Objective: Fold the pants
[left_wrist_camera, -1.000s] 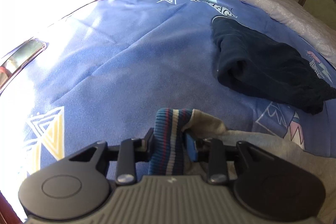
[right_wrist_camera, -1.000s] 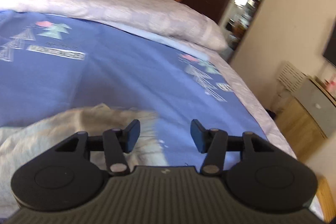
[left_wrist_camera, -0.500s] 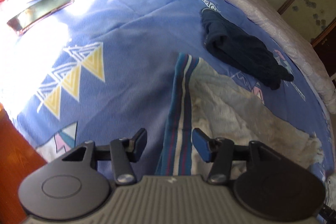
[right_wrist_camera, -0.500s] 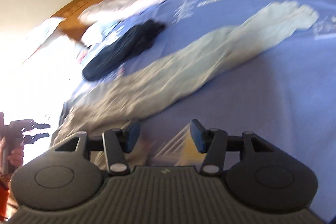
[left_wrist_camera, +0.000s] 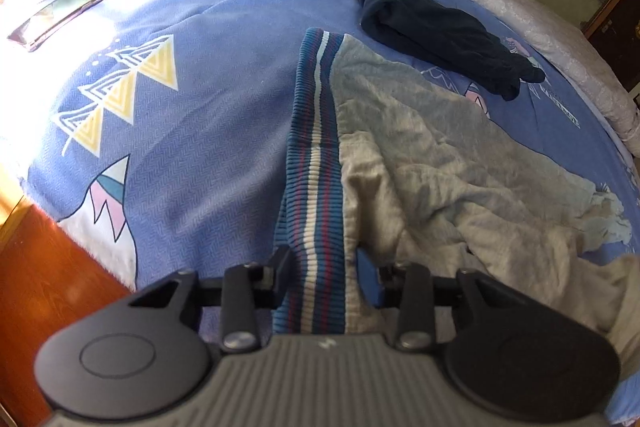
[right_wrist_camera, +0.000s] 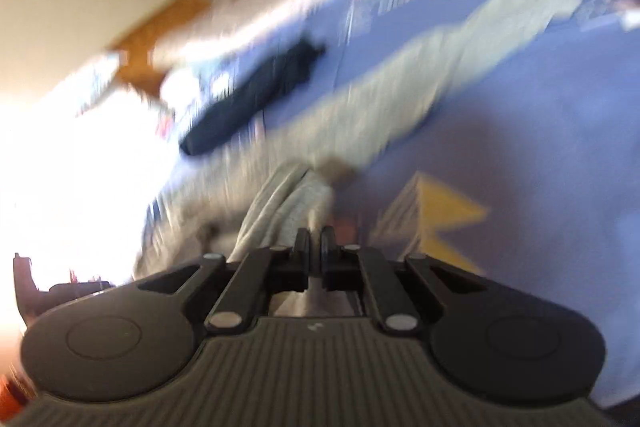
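Note:
Grey pants (left_wrist_camera: 420, 147) with a blue striped waistband (left_wrist_camera: 316, 131) lie crumpled on the blue bed sheet (left_wrist_camera: 200, 155). My left gripper (left_wrist_camera: 324, 263) is closing with the near end of the waistband between its fingers, and both pads touch the cloth. The right wrist view is blurred. There the pants (right_wrist_camera: 440, 75) stretch away towards the upper right. My right gripper (right_wrist_camera: 315, 247) is closing, its fingers almost together on a bunched fold of grey pants fabric (right_wrist_camera: 292, 203).
A folded dark navy garment (left_wrist_camera: 432, 27) lies beyond the pants and also shows in the right view as a dark garment (right_wrist_camera: 256, 99). A pale quilt (left_wrist_camera: 520, 7) runs along the far side. A dark flat object (left_wrist_camera: 64, 13) lies in sunlight at left. Wooden floor (left_wrist_camera: 40, 267) borders the bed edge.
The left gripper let the waistband go, pulled back along it, and closed on its near end. The right gripper swung round to face the pants and shut on grey fabric.

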`<act>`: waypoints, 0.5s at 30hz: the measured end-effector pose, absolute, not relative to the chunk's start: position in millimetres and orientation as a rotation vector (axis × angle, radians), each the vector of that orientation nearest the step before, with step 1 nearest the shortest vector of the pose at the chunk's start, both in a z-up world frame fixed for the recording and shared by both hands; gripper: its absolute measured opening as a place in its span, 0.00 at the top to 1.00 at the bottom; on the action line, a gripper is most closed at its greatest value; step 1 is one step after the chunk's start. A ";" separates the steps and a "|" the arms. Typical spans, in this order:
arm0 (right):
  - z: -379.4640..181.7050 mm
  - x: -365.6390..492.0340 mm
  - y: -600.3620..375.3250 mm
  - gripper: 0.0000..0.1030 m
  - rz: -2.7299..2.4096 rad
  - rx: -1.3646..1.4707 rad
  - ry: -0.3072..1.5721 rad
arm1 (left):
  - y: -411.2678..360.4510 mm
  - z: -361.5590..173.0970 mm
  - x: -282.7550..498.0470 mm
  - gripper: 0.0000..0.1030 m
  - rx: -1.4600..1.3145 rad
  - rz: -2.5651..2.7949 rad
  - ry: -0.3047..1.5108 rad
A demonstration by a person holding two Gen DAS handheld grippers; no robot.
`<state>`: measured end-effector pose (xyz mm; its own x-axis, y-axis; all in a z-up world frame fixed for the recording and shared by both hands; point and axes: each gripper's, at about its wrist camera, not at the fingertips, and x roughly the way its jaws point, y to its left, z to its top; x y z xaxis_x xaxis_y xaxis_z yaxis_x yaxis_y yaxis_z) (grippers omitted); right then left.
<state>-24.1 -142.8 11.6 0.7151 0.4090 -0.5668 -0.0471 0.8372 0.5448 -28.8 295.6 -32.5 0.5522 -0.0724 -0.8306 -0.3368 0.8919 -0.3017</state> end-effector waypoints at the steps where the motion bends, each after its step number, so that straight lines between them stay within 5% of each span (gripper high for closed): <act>1: 32.6 -33.1 -149.7 0.93 0.240 0.515 0.661 | 293.3 -32.1 -28.3 0.67 -0.451 0.165 0.982; 7: 124.7 -85.6 -153.0 0.93 0.111 0.299 0.270 | 295.6 -35.2 -29.0 0.67 -0.465 0.164 0.980; 9: 115.8 -83.9 -140.2 0.77 0.108 0.251 0.259 | 298.0 -35.2 -29.1 0.66 -0.478 0.162 0.983; 11: 91.8 -69.6 -133.3 0.43 0.123 0.192 0.355 | 300.8 -34.3 -29.7 0.66 -0.490 0.162 0.990; 15: 48.1 -61.0 -146.4 0.46 -0.018 0.107 0.458 | 304.8 -31.1 -33.1 0.64 -0.502 0.150 1.003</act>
<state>-61.0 -146.4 48.1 0.8970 0.0067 -0.4421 0.0414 0.9942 0.0990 -33.1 304.8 -31.1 0.5385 -0.1054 -0.8360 -0.3461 0.8769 -0.3335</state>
